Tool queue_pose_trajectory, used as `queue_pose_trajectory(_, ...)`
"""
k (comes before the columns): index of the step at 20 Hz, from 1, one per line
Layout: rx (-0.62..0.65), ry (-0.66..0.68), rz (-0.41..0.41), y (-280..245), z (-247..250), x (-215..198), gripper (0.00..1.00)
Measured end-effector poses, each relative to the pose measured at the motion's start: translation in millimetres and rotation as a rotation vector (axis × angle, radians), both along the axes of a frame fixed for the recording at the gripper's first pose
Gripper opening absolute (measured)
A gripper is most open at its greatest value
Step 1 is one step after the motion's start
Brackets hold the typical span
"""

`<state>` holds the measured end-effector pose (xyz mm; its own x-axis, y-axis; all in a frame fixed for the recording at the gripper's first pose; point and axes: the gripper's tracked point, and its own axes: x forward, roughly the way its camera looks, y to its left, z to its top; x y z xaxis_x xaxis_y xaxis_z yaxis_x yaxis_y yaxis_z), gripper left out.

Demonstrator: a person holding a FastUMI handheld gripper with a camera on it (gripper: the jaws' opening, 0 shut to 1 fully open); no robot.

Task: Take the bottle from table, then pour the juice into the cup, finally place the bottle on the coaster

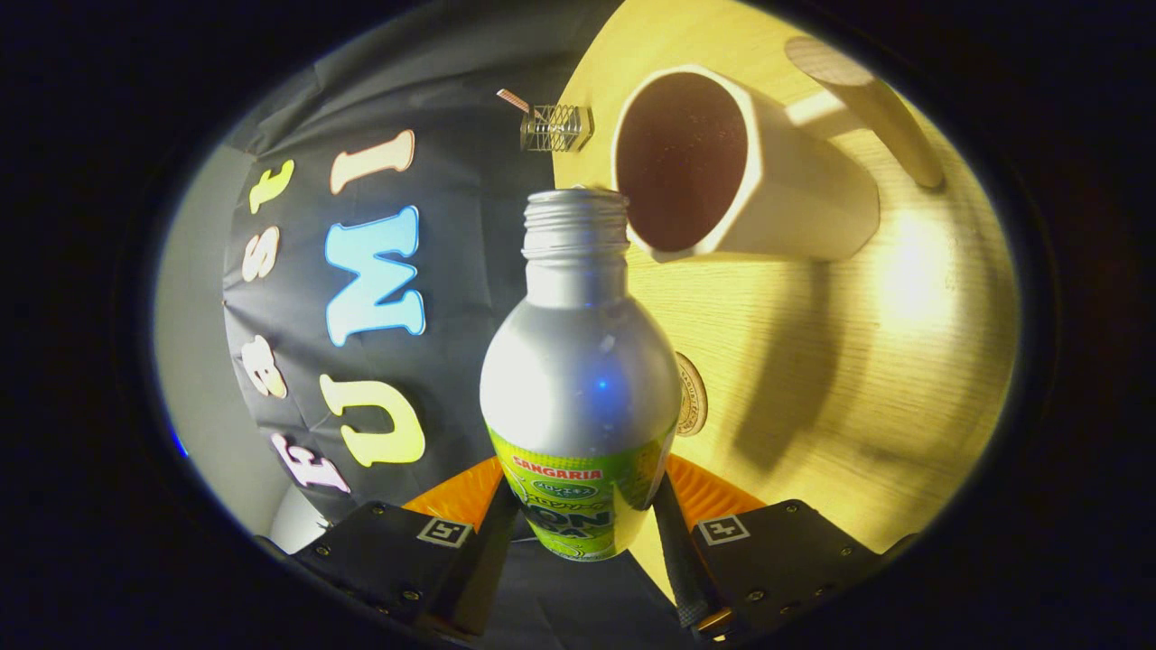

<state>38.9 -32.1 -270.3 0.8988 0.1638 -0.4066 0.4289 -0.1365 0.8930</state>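
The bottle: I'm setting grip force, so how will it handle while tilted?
The bottle looks like smooth metal, so it may slip between the fingers clamped low on its label. Uncapped and tipped toward the cup, it could spill. Probably light.

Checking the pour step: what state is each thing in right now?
bottle: uncapped, held between the tool's fingers, tipped with its mouth at the cup's rim
cup: on the table, dark inside, contents unclear
coaster: flat on the table, bare, partly behind the bottle
tool: shut on the bottle
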Motion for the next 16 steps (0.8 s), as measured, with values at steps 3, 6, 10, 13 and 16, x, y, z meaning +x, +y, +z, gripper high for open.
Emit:
queue_pose_trajectory(3, 0.025, -0.003, 0.004, 1.4, 1.6, -0.7, 0.76)
queue_pose_trajectory(6, 0.061, -0.006, -0.022, -3.4, 3.0, 1.4, 0.76)
queue_pose_trajectory(10, 0.111, -0.014, -0.047, -4.6, 8.5, 4.7, 0.76)
queue_pose_trajectory(13, 0.129, -0.012, -0.050, -5.5, 10.2, 4.1, 0.76)
queue_pose_trajectory(16, 0.156, 0.006, -0.059, -4.8, 9.3, 4.5, 0.76)
